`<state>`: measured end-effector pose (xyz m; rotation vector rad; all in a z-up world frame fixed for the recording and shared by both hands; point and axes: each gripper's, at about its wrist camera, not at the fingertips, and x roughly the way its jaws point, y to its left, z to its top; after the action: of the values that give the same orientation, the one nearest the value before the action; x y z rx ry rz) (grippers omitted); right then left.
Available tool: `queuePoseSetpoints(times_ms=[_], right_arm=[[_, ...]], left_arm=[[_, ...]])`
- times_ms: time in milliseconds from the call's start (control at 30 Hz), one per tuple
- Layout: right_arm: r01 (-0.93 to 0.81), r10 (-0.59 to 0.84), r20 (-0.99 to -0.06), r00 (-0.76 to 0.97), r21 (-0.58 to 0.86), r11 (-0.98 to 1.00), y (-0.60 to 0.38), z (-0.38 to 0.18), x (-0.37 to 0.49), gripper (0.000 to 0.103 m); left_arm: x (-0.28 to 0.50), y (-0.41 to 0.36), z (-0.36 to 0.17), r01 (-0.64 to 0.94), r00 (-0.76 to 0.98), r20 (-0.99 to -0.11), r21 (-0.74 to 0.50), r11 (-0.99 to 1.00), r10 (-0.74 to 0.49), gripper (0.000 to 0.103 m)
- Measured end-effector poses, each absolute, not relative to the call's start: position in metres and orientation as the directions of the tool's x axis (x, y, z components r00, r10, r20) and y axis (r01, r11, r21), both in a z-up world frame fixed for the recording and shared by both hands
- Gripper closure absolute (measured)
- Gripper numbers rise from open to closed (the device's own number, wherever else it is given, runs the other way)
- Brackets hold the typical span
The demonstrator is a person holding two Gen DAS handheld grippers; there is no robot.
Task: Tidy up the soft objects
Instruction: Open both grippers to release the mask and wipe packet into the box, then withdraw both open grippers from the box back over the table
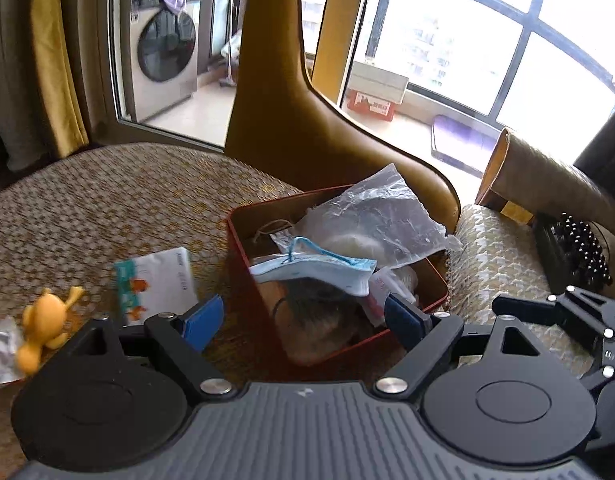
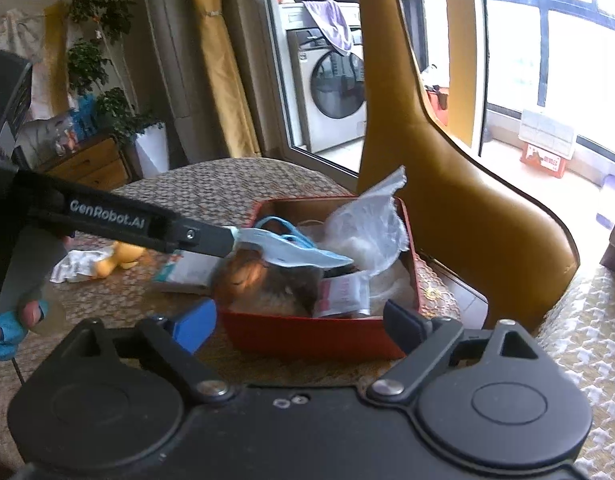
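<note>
A red tin box [image 1: 243, 240] [image 2: 307, 336] stands on the woven table, holding a brown plush, a clear plastic bag [image 1: 379, 216] [image 2: 367, 224], a small packet [image 2: 341, 292] and a blue face mask [image 1: 319, 270] [image 2: 295, 250] lying on top. My left gripper [image 1: 307, 320] is open just in front of the box; in the right wrist view its arm [image 2: 147, 224] reaches to the mask's edge. My right gripper [image 2: 303, 328] is open and empty before the box. A tissue pack [image 1: 155, 280] and an orange toy [image 1: 43, 332] lie left of the box.
A crumpled wrapper [image 1: 1, 352] lies by the orange toy. A tan leather chair [image 1: 291, 120] stands behind the box. A patterned cushion [image 1: 503, 260] and a black beaded item [image 1: 575, 252] sit to the right. Washing machine and windows lie beyond.
</note>
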<state>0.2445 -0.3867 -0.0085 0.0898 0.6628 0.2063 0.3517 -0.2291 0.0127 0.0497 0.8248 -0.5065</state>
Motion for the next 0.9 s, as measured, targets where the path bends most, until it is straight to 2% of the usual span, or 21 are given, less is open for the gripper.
queuePoseSetpoints(times_ms=[333, 700, 800, 900], right_arm=[[-0.251, 0.318, -0.573, 0.756, 0.196, 0.948, -0.351, 0.015, 0.22, 0.001], [-0.346, 0.397, -0.571, 0.719, 0.201, 0.916, -0.293, 0.027, 0.214, 0.0], [-0.361, 0.399, -0.578, 0.712, 0.186, 0.914, -0.275, 0.029, 0.217, 0.0], [-0.373, 0.408, -0.586, 0.7, 0.187, 0.909, -0.257, 0.03, 0.225, 0.0]], left_arm=[[0.3, -0.174, 0.03, 0.424, 0.614, -0.686, -0.13, 0.896, -0.39, 0.015], [0.267, -0.096, 0.038, 0.403, 0.639, -0.67, -0.126, 0.906, -0.378, 0.015], [0.266, -0.073, 0.038, 0.387, 0.643, -0.672, -0.129, 0.913, -0.367, 0.003], [0.268, -0.052, 0.037, 0.367, 0.653, -0.673, -0.118, 0.923, -0.345, 0.002]])
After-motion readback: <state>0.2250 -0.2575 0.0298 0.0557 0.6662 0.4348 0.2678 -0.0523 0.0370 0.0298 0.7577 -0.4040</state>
